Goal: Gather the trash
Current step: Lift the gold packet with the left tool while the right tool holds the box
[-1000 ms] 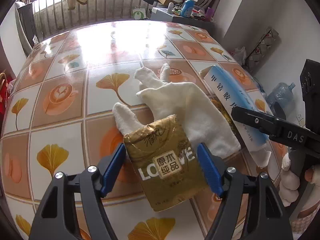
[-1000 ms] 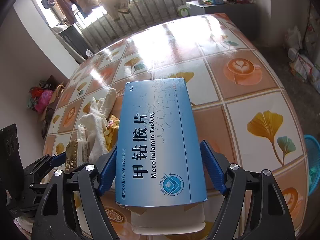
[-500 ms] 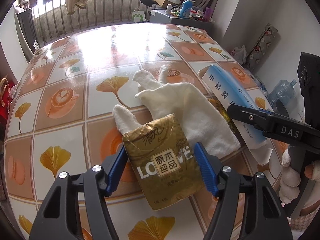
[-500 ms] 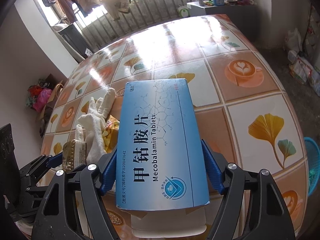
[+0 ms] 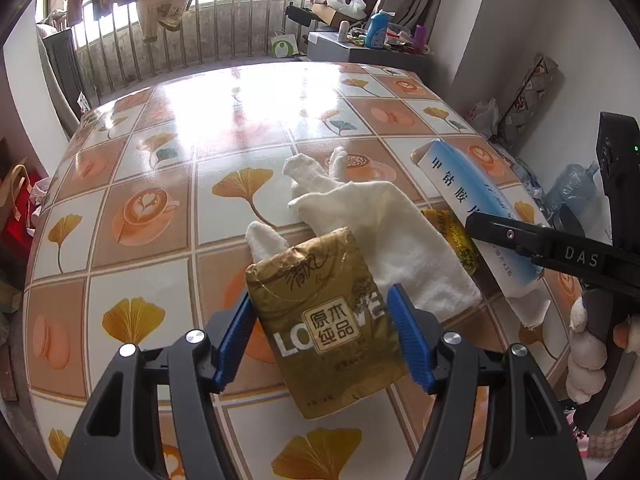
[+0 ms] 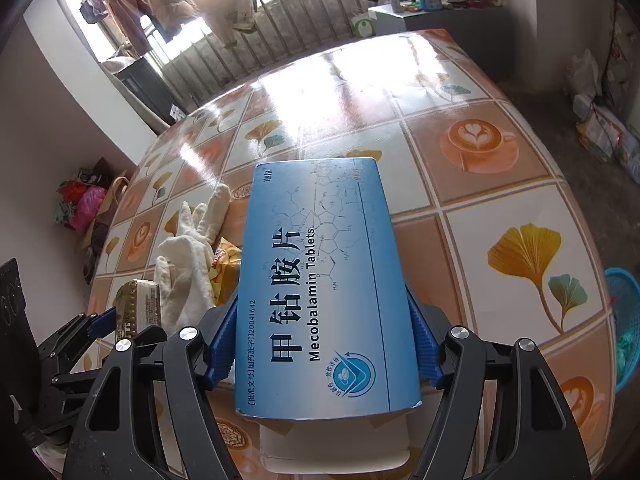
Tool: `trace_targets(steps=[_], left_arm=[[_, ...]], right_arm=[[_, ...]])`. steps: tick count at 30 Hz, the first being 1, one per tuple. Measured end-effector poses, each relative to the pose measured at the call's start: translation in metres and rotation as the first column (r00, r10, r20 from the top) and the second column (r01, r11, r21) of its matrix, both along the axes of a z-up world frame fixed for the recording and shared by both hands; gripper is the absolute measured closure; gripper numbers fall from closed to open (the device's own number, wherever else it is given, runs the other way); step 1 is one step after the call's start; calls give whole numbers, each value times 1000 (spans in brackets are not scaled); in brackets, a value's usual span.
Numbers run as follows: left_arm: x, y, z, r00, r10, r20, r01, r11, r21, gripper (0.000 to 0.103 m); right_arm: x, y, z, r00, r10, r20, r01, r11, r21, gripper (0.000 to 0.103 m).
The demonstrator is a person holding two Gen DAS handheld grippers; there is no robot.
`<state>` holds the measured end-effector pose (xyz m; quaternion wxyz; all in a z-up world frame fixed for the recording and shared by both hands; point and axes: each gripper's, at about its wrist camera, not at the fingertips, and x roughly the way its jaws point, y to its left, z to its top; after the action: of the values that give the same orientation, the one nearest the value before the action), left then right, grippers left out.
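You are at the pick-up step: left gripper (image 5: 322,330) clamps the gold tissue pack (image 5: 326,320), right gripper (image 6: 322,350) clamps the blue tablet box (image 6: 324,292), both low at six o'clock, so lift next toward a bin.

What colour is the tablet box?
Light blue with dark lettering; the tablet box shows best in the right wrist view.

Tiled table (image 5: 152,280) — blue basket (image 6: 624,320) beside it, water jug (image 5: 570,188) on floor.
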<state>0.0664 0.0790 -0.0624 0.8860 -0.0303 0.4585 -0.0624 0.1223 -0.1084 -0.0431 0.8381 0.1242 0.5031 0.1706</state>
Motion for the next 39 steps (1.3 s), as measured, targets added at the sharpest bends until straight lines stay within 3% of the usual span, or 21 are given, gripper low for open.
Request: trace_targets(steps=[32, 39], left_arm=[[-23, -1, 35, 993, 13, 117, -20, 998, 61, 39], [-21, 3, 48, 990, 3, 143, -3, 1000, 6, 39]], right_arm=[[-9, -23, 26, 996, -52, 78, 48, 998, 47, 36], [-11, -29, 31, 994, -58, 94, 52, 996, 71, 36]])
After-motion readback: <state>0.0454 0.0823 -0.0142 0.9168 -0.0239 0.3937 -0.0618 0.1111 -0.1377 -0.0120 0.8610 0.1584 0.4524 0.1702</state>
